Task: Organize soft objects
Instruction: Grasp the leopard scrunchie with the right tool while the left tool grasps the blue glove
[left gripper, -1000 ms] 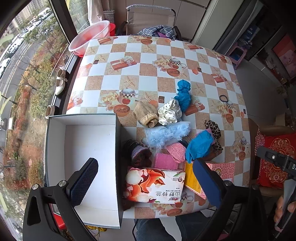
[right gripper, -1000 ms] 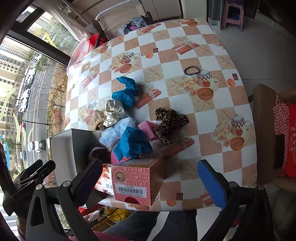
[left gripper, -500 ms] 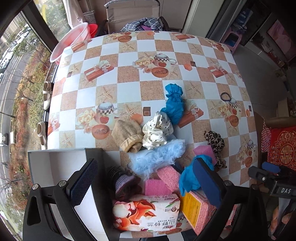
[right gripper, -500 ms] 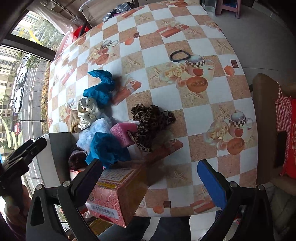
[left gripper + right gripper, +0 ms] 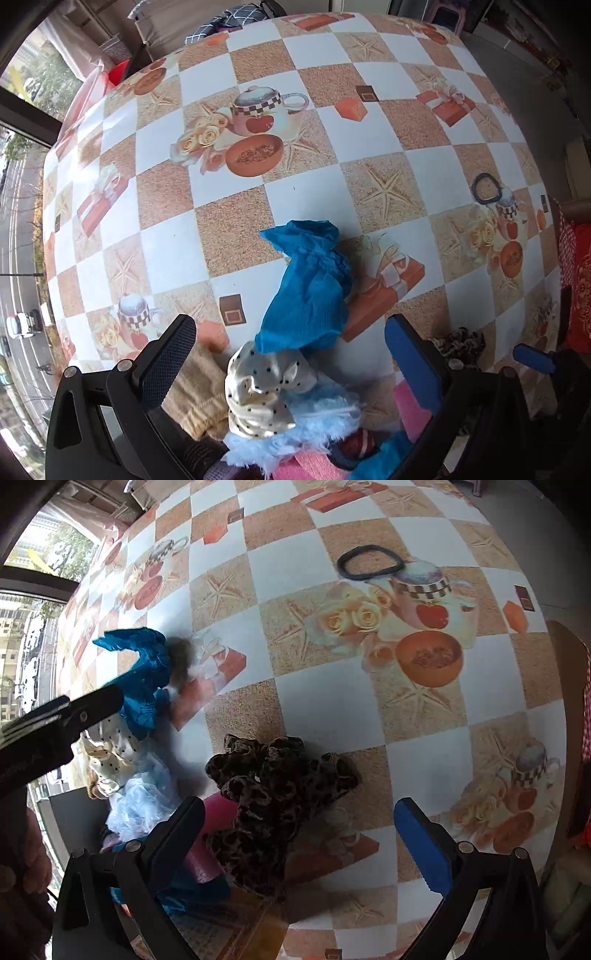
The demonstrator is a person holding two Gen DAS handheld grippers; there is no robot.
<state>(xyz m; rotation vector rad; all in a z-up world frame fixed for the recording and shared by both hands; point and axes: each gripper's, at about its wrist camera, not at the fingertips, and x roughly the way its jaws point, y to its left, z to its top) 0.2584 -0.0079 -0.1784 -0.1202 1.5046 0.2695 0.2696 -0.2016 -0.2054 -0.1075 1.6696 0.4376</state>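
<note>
Both grippers, left (image 5: 290, 363) and right (image 5: 299, 836), are held spread wide, empty, so cloths (image 5: 306, 291) can be straddled.

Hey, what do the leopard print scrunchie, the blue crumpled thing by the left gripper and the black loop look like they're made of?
Leopard print scrunchie: thin woven fabric with a slight sheen, gathered into tight ruffles. Blue crumpled piece: looks like thin non-woven or crepe-like material, matte, finely ribbed with sharp creases; possibly a disposable cover. Black loop: probably an elastic hair tie, a thin, matte, limp band lying flat.
</note>
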